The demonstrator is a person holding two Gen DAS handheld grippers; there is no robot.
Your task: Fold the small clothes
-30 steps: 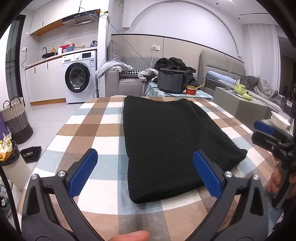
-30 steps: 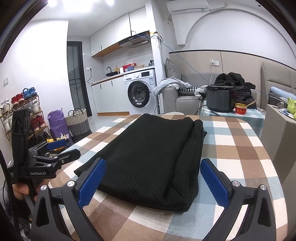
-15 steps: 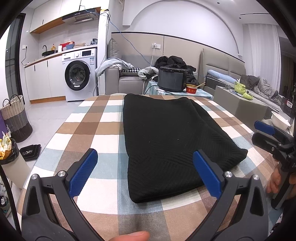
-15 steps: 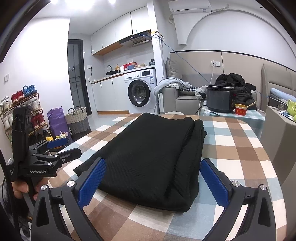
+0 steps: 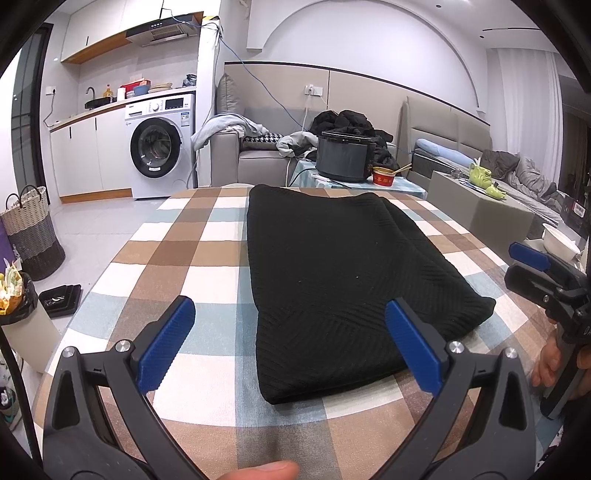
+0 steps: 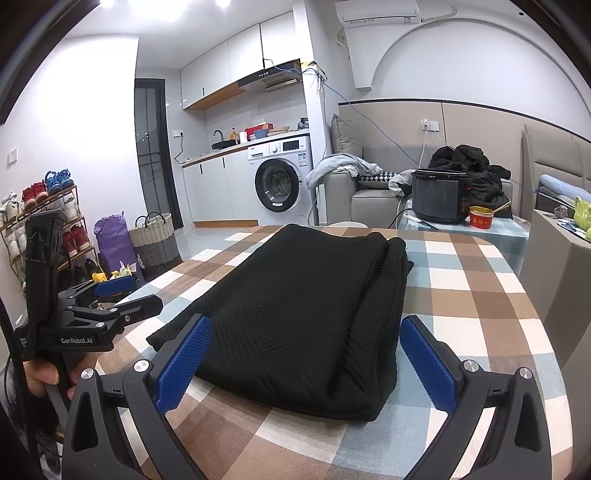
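Bright, even indoor light from ceiling lamps point(image 6: 201, 3), glaring at the top edge. Sharp focus, soft shadows. Strong fisheye bending, dark corners in both views.

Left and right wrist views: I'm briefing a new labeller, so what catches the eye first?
A black knit garment, folded into a long rectangle, lies mid-table on the checked tablecloth. The left gripper and right gripper hover open at its near end, touching nothing. A washing machine stands behind.
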